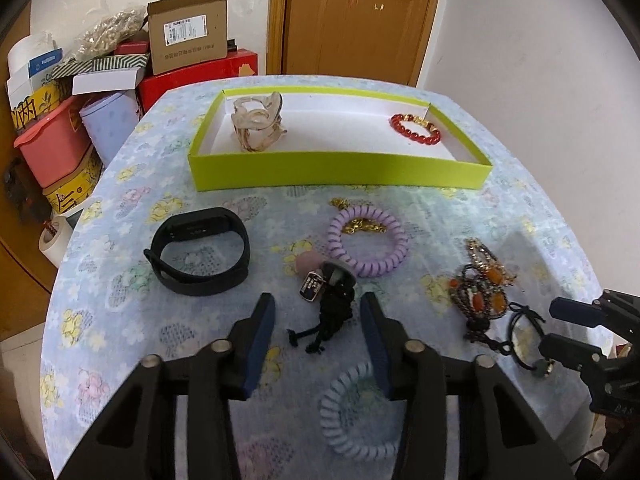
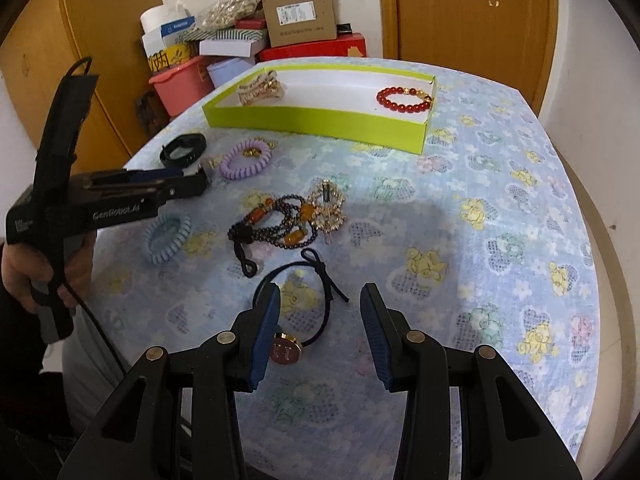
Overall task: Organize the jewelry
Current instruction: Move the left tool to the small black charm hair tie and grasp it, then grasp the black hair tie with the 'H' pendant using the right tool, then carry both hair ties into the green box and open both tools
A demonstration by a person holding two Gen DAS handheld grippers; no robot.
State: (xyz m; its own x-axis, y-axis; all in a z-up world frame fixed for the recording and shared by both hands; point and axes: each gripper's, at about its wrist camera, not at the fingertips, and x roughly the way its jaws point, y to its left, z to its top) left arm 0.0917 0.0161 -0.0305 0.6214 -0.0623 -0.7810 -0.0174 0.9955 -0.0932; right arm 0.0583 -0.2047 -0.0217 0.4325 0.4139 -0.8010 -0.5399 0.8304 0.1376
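My left gripper (image 1: 317,300) hovers open over a black cord bundle with a small pendant (image 1: 332,308); the bundle lies between the fingers and the pads are clear of it. My right gripper (image 2: 321,290) is open above a black hair tie with a round gold charm (image 2: 286,350), not touching it. The yellow-green tray (image 1: 340,168) at the back holds a clear hair claw (image 1: 258,122) and a red bead bracelet (image 1: 416,130). A black wristband (image 1: 200,252), a purple spiral tie (image 1: 368,240), a dark beaded string with orange beads (image 2: 276,224) and a pale blue spiral tie (image 2: 168,236) lie on the cloth.
A gold hair clip (image 2: 330,208) lies beside the beaded string, and a gold chain (image 1: 360,226) sits inside the purple tie. Stacked boxes and tubs (image 1: 120,80) crowd the back left beyond the table edge. A hand (image 2: 24,272) holds the left gripper.
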